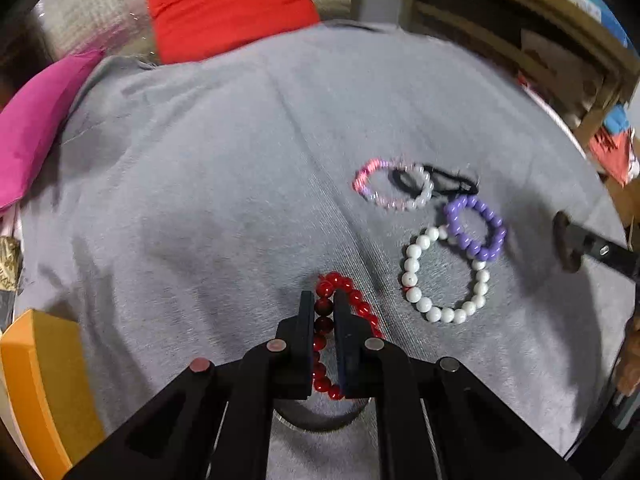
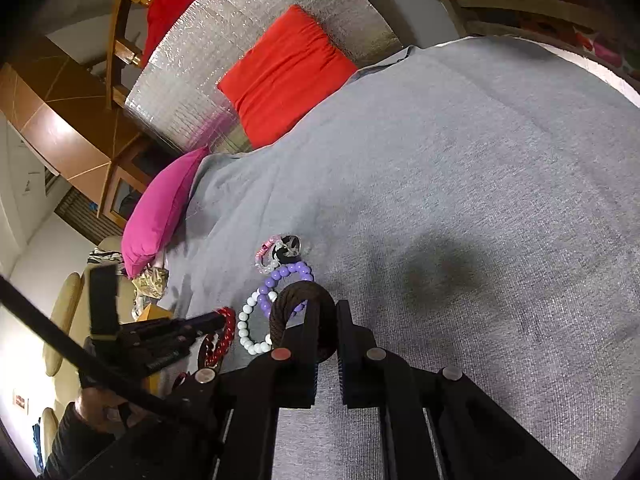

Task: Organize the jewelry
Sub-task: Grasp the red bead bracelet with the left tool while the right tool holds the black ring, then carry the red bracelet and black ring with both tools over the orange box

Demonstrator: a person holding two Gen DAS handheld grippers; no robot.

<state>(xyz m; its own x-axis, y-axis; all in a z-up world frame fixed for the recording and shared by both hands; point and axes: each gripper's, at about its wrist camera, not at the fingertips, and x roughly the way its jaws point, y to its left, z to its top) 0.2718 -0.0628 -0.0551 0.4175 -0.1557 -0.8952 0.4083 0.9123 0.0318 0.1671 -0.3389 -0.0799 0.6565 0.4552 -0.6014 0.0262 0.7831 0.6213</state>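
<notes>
red bracelet (image 1: 326,322): lower beads hidden behind the left gripper (image 1: 323,300) (pads clamped)
shelf clutter (image 1: 560,64): blurred, unreadable
orange box (image 1: 36,380): cut off by the edge

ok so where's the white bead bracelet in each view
Left wrist: white bead bracelet lies right of centre on the grey cloth, under the purple bead bracelet.
Right wrist: lower left of centre, beside the same purple bracelet.
Shared landmark: red cushion.
</notes>
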